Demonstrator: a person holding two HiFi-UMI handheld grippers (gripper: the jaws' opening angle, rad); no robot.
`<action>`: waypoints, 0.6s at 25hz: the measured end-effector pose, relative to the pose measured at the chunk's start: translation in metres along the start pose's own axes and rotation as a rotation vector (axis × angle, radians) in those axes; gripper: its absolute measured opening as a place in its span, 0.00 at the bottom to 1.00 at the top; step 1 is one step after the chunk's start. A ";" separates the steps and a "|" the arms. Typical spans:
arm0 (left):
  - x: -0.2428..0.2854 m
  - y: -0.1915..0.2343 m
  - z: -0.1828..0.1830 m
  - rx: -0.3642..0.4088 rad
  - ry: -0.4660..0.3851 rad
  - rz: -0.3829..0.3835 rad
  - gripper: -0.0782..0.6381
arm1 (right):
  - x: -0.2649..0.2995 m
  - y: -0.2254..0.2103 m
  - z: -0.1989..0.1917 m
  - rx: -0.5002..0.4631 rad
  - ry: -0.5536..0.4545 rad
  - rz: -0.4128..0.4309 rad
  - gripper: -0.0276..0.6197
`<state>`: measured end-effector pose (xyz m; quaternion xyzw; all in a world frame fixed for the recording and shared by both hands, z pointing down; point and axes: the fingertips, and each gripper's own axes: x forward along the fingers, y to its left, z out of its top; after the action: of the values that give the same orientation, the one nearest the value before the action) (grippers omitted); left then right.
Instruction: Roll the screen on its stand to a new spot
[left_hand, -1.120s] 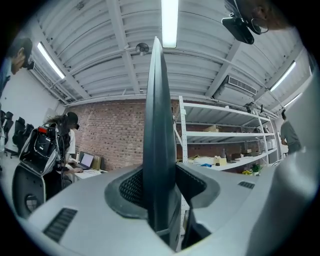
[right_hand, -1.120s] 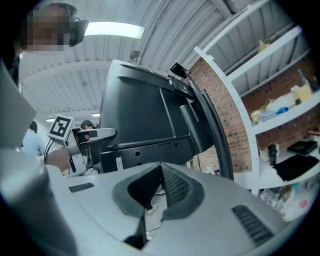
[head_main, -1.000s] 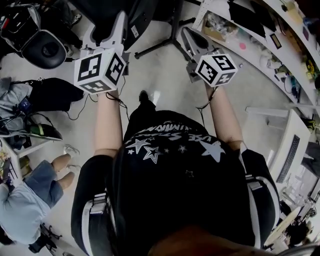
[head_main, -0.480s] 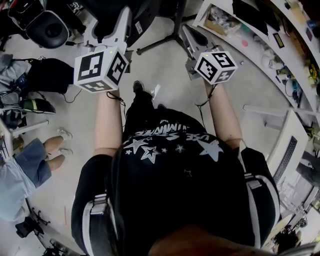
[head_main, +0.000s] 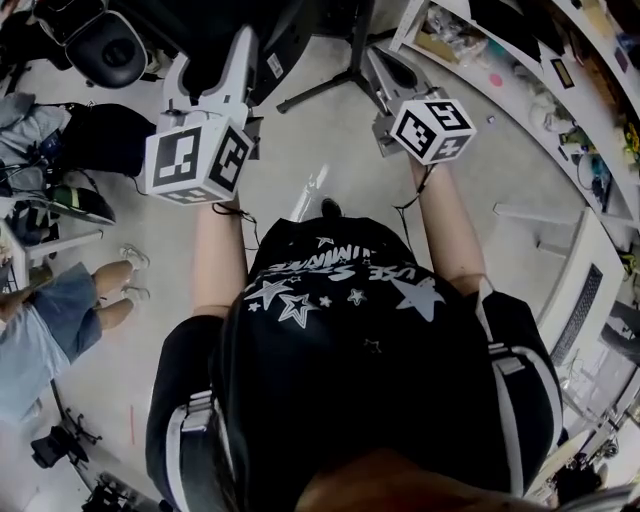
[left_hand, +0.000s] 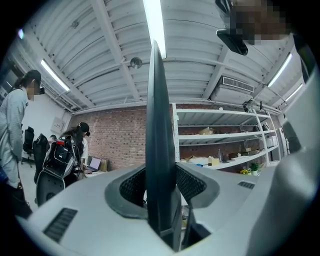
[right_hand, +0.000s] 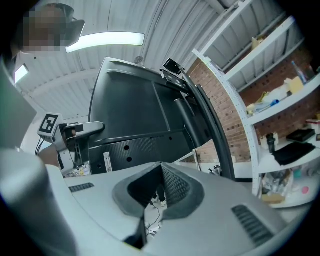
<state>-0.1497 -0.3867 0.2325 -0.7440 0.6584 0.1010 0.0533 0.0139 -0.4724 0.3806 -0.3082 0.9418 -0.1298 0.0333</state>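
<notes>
Floor and furniture have slid past beneath the walker in the last second. The office chair (head_main: 108, 52) has drifted toward the top-left corner, the seated person (head_main: 45, 335) at lower left has crept up the picture, and a shoe (head_main: 330, 207) now steps out further right. Both grippers and the stand's legs sit almost where they were in the head view, so the whole rig is travelling together!

Over on the left, the left gripper (left_hand: 161, 174) is clamped on the screen (left_hand: 158, 115). Its pads press either side of the panel's thin edge, which rises straight up between the jaws.

Centre now: the screen is out in front of the person at the top of the head view, upright on its stand (head_main: 318, 92). The stand's dark legs splay across the pale floor (head_main: 330, 150).

On the right, the right gripper (right_hand: 160, 165) has its jaws closed tip to tip with nothing between them, aimed at the screen's back. Whether it touches the panel, I cannot tell. Furthest right, white shelving (head_main: 520, 75) runs by.

My read: the roll is well under way, mid-transit. What's left is to reach the new spot, which isn't in sight, bring the stand to rest and let go.
</notes>
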 end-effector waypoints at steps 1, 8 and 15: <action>-0.007 0.000 0.002 0.000 -0.002 -0.001 0.37 | -0.002 0.004 -0.001 0.000 0.000 -0.003 0.05; -0.056 0.012 0.013 -0.015 0.010 0.000 0.37 | -0.022 0.051 -0.011 -0.002 0.009 -0.020 0.05; -0.108 0.007 0.026 -0.010 -0.001 -0.014 0.37 | -0.048 0.104 -0.029 0.003 0.015 -0.035 0.05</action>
<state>-0.1713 -0.2774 0.2317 -0.7486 0.6528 0.1042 0.0505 -0.0105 -0.3570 0.3808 -0.3236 0.9363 -0.1342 0.0247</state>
